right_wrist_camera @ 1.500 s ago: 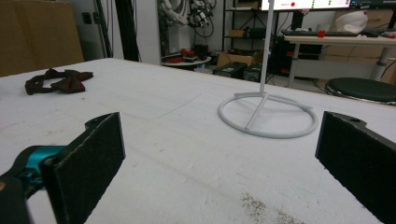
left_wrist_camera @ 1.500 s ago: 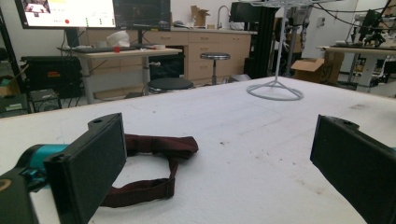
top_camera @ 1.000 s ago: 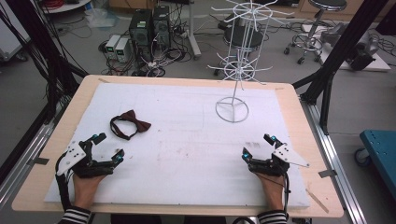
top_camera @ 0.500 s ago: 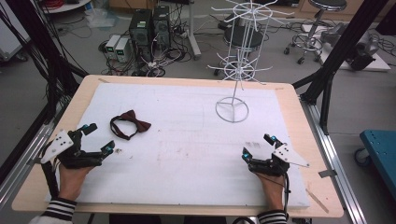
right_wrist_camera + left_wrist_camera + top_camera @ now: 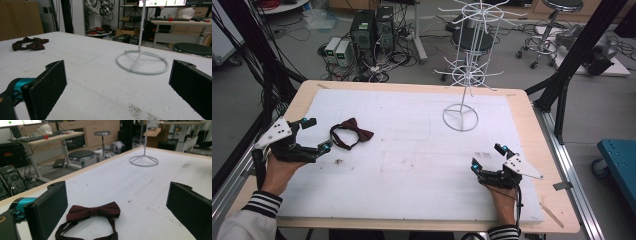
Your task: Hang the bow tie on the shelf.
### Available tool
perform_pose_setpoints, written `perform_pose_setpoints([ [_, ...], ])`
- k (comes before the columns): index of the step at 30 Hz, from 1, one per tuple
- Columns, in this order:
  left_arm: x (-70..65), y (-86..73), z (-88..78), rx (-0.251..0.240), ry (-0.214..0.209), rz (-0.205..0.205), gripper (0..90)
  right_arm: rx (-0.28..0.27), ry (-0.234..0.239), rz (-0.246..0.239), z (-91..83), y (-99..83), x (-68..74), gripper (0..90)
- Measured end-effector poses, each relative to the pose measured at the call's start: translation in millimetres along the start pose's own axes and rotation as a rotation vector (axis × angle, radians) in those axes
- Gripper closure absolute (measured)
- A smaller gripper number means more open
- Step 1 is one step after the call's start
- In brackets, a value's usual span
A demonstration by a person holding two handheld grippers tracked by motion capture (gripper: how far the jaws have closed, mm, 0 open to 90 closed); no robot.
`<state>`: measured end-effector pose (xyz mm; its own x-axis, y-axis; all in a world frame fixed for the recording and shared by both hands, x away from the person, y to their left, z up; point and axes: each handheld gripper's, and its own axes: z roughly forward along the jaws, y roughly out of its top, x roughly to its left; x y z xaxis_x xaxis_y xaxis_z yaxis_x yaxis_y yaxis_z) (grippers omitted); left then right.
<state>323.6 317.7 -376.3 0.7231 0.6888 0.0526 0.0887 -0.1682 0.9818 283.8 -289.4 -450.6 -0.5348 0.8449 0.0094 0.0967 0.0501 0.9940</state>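
Burgundy bow tie point(image 5: 352, 132) just before gaping left hand-held gripper point(image 5: 317, 134).

Even, bright overhead light; the white tabletop point(image 5: 412, 165) shows soft, faint shadows and no glare. Both gripper views blur the near jaws slightly.

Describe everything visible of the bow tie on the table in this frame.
The bow tie is dark maroon, fabric by the look of it, with a knotted bow and a thin neck strap looped and closed. It lies flat on the white table cover, left of centre, untouched. The left tongs stand open just beside it, jaws apart on either side in the left gripper view.
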Motion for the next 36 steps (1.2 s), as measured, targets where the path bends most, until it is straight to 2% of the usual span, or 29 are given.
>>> perform_pose_setpoints([
  [2, 5.4, 3.7, 2.9, 0.024, -0.017, 0.011, 4.1, 0.000, -0.001, 0.000, 0.0, 0.0, 0.0, 0.7],
  [7, 13.2, 9.1, 7.3, 0.046, -0.041, 0.015, 4.1, 0.005, 0.001, 0.006, -0.2, -0.1, 1.0, 0.7],
  [13, 27.7, 16.7, 19.8, 0.082, -0.089, 0.029, 4.1, 0.005, 0.002, 0.000, 0.0, 0.0, 1.5, 0.7],
  [15, 32.0, 18.7, 25.0, 0.108, -0.099, 0.044, 4.1, 0.006, 0.002, -0.002, 0.0, 0.0, 1.4, 0.7],
  [18, 40.1, 20.7, 31.6, 0.116, -0.109, 0.046, 4.1, 0.004, 0.001, 0.000, 0.0, 0.0, 1.4, 0.7],
  [21, 47.3, 23.0, 38.6, 0.165, -0.118, 0.053, 4.1, 0.003, 0.002, 0.000, -0.1, 0.0, 1.3, 0.7],
  [23, 50.6, 25.7, 42.0, 0.179, -0.125, 0.068, 4.1, 0.003, 0.002, -0.001, -0.1, 0.0, 1.2, 0.7],
  [28, 60.8, 34.4, 53.0, 0.248, -0.145, 0.116, 4.1, 0.004, 0.001, 0.006, -0.5, -0.2, 1.3, 0.7],
  [29, 60.8, 34.4, 53.0, 0.248, -0.145, 0.116, 4.1, 0.004, 0.000, 0.006, -0.5, -0.2, 1.4, 0.7],
  [31, 65.8, 37.6, 59.3, 0.293, -0.150, 0.138, 4.1, -0.001, 0.002, 0.001, -0.5, -0.2, 1.0, 0.7],
  [36, 69.9, 43.1, 69.2, 0.330, -0.180, 0.161, 4.1, -0.005, -0.002, 0.006, -1.2, -0.4, 1.1, 0.7],
])
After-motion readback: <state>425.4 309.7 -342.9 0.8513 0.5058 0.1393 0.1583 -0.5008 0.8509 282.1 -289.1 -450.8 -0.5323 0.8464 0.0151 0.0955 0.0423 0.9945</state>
